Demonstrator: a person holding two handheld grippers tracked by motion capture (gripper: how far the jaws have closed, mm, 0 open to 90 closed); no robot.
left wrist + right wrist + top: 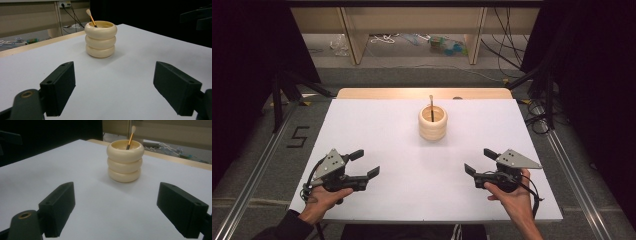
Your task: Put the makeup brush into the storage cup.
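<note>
Left gripper (366, 163) and right gripper (477, 161) rest at the near table (377, 125) edge, jaws spread wide, holding nothing. Farther back, centred, stands the cream ribbed holder (432, 123), a brush (431, 106) upright inside.

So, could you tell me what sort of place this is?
Probably a lab recording bench: a white table framed by black curtains, cables on the floor, and handheld grippers, left and right.
</note>
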